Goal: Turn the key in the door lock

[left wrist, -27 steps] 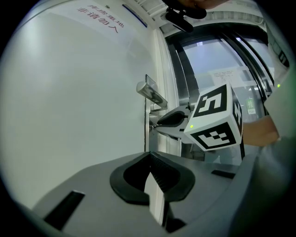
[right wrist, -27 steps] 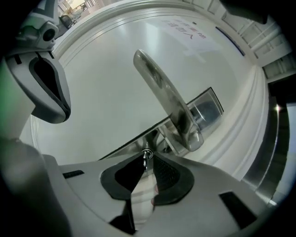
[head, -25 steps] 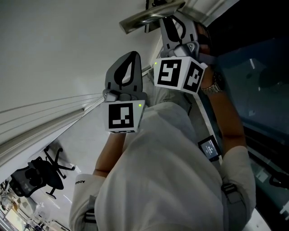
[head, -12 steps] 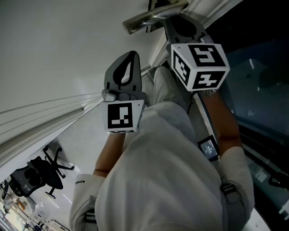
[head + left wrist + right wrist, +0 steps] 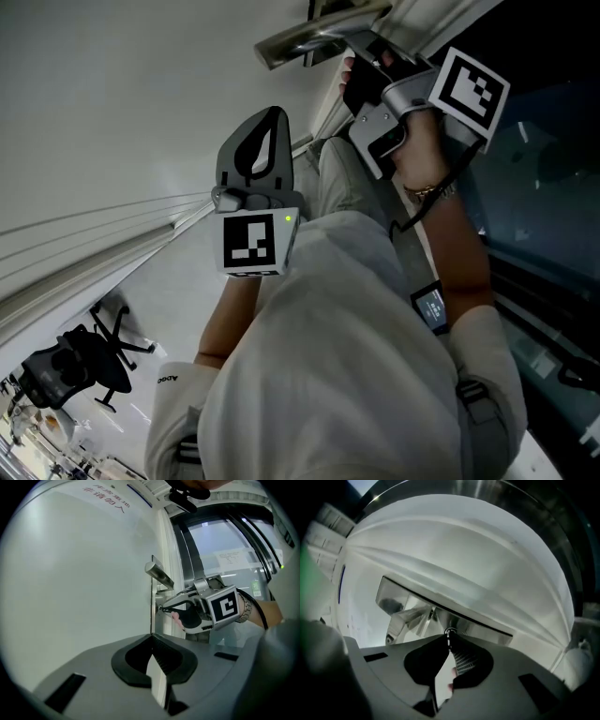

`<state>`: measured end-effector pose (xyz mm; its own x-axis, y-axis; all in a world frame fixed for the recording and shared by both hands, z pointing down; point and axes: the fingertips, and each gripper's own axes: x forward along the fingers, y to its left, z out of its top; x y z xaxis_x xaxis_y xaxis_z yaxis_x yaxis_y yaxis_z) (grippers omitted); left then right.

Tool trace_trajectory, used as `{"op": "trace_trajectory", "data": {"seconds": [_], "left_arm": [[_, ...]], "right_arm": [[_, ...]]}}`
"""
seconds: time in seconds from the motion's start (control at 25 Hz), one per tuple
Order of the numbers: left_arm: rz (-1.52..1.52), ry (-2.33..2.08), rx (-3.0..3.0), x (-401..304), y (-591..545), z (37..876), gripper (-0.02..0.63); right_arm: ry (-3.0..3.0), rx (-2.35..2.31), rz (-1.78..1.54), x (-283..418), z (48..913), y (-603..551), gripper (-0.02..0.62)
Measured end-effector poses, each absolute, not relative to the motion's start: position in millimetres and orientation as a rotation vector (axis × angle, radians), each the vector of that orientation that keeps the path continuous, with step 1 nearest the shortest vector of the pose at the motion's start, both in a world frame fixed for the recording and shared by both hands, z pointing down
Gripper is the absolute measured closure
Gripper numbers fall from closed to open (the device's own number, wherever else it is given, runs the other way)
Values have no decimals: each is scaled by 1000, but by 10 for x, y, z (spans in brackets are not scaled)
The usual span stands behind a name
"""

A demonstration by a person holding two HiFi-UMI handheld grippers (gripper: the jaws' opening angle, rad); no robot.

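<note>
Right gripper view: right gripper (image 5: 449,638) fingers closed on key (image 5: 160,608) in lock (image 5: 450,632) below door handle (image 5: 158,575); left gripper (image 5: 150,638) fingers closed, empty.

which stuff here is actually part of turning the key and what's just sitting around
In the job:
- key, pinched in the fingers of the right gripper
- lock cylinder
- door

Just around:
- left gripper, shut and empty
- lever handle
- office chair
- paper notice on the glass
</note>
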<state>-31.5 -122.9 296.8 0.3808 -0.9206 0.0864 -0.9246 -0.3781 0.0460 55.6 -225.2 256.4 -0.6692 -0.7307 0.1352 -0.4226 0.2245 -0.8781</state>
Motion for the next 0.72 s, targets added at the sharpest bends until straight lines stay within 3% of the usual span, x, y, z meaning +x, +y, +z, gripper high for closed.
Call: {"op": "trace_trajectory", "data": {"seconds": [0.44,0.72], "left_arm": [[69,-1729,2519,-340,-1188,2987,597],[80,-1754,2490,-397,-1180,3028,597]], "right_arm": [[1927,-918,-1601,552,2609,-2267,569],[2246,-930,-1328,521,2562,-2169,563]]}}
